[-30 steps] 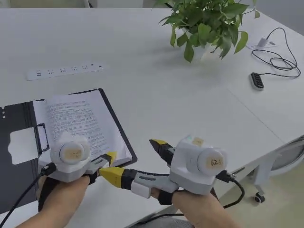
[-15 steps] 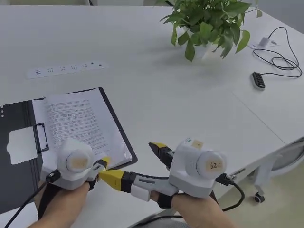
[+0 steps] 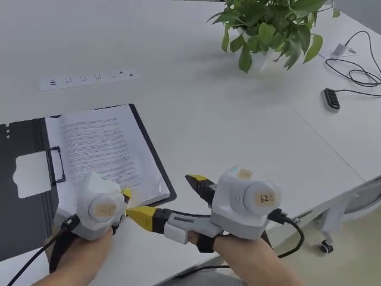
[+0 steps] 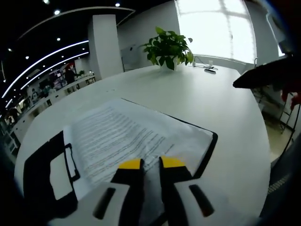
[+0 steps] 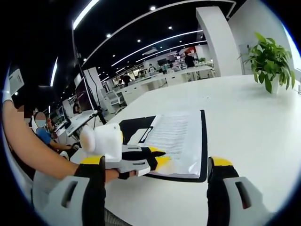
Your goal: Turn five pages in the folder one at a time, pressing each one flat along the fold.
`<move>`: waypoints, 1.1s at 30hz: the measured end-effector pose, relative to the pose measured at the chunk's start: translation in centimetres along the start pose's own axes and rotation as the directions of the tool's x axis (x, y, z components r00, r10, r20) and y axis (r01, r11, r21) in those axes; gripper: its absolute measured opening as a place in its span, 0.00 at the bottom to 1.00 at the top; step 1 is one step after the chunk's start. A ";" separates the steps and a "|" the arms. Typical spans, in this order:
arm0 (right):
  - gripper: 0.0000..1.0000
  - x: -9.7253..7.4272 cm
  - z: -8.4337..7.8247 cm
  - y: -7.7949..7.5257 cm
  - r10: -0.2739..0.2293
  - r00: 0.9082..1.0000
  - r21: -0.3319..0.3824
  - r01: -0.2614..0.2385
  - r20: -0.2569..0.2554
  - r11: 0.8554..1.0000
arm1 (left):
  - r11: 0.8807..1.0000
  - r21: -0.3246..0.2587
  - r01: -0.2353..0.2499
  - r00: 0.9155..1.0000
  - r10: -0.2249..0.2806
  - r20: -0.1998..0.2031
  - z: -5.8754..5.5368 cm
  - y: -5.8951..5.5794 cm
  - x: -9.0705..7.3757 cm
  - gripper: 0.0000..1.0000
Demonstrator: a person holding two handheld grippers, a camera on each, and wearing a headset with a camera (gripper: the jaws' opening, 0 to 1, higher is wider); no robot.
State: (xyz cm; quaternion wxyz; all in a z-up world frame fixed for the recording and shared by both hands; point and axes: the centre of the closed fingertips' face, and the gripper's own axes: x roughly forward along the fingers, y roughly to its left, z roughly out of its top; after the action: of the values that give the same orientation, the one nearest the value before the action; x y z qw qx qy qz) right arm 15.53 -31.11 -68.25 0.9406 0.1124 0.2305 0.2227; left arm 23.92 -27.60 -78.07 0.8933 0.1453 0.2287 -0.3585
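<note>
Head view: left gripper point(image 3: 126, 195) sits at the near edge of the top page point(image 3: 101, 149) in the open folder point(image 3: 24, 138). Right gripper point(image 3: 168, 198) is just beside it, off the folder, jaws spread wide. Left gripper view: jaws nearly together over the page edge; whether they grip the paper cannot be told. Right gripper view: folder lies ahead, between the spread jaws.

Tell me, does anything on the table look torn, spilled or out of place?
Nothing stands out. The folder lies open, its top page flat and unwrinkled; the plant stands upright.
</note>
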 end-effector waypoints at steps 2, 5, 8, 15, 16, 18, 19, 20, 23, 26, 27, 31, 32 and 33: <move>0.89 0.4 -0.1 0.0 0.002 1.000 0.000 -0.002 -0.008 1.000 | 1.000 0.025 -0.016 1.000 0.016 -0.012 -0.1 0.6 0.1 0.04; 0.87 1.0 -0.4 -0.3 -0.001 1.000 0.006 0.001 -0.024 1.000 | 0.999 0.042 -0.005 1.000 0.005 -0.013 0.0 0.6 0.1 0.01; 0.83 1.6 -0.6 -0.6 -0.007 0.999 0.032 0.008 -0.037 0.999 | 0.999 -0.053 -0.014 1.000 0.013 -0.009 0.0 0.8 0.1 0.00; 0.64 3.7 -2.7 -3.2 -0.087 0.991 0.187 0.106 -0.105 0.977 | 0.990 -0.138 -0.003 1.000 0.003 0.000 0.0 1.0 0.1 0.00; 0.61 3.9 -2.7 -3.4 -0.090 0.991 0.197 0.108 -0.097 0.974 | 0.991 -0.135 -0.004 1.000 0.004 0.000 0.0 0.9 0.1 0.00; 0.57 4.2 -3.0 -3.9 -0.105 0.990 0.223 0.125 -0.098 0.967 | 0.990 -0.140 -0.003 1.000 0.003 0.000 -0.1 0.9 0.1 0.00; 0.54 4.3 -3.0 -4.0 -0.102 0.990 0.229 0.122 -0.097 0.966 | 0.990 -0.143 -0.003 1.000 0.004 0.001 -0.1 0.9 0.1 0.00; 0.52 4.4 -3.0 -4.0 -0.105 0.990 0.230 0.125 -0.097 0.965 | 0.990 -0.143 -0.004 1.000 0.004 0.001 -0.1 0.9 0.1 0.00; 0.49 4.9 -3.3 -4.3 -0.113 0.988 0.249 0.136 -0.106 0.959 | 0.988 -0.157 -0.006 1.000 0.007 0.004 -0.1 0.9 0.1 0.00; 0.45 5.3 -3.5 -4.8 -0.123 0.986 0.282 0.150 -0.110 0.948 | 0.987 -0.162 -0.008 1.000 0.009 0.005 -0.1 0.9 0.1 0.00; 0.44 5.4 -3.6 -5.0 -0.125 0.986 0.291 0.152 -0.112 0.945 | 0.986 -0.166 -0.007 1.000 0.008 0.006 -0.1 0.9 0.1 0.00; 0.38 6.0 -4.1 -5.6 -0.140 0.982 0.316 0.174 -0.129 0.932 | 0.985 -0.171 -0.006 1.000 0.007 0.006 -0.1 0.9 0.1 0.00; 0.35 6.1 -4.2 -5.7 -0.142 0.981 0.315 0.177 -0.131 0.932 | 0.985 -0.171 -0.007 1.000 0.008 0.007 -0.1 0.9 0.1 0.00; 0.33 6.2 -4.3 -5.7 -0.144 0.981 0.318 0.180 -0.134 0.931 | 0.985 -0.172 -0.008 1.000 0.009 0.007 -0.1 0.9 0.1 0.00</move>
State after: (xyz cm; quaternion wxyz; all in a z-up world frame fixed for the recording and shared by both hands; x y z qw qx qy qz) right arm 20.46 -32.78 -76.12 0.9098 0.2361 0.3236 0.1085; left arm 24.56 -26.97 -78.08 0.9050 0.0669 0.2546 -0.3342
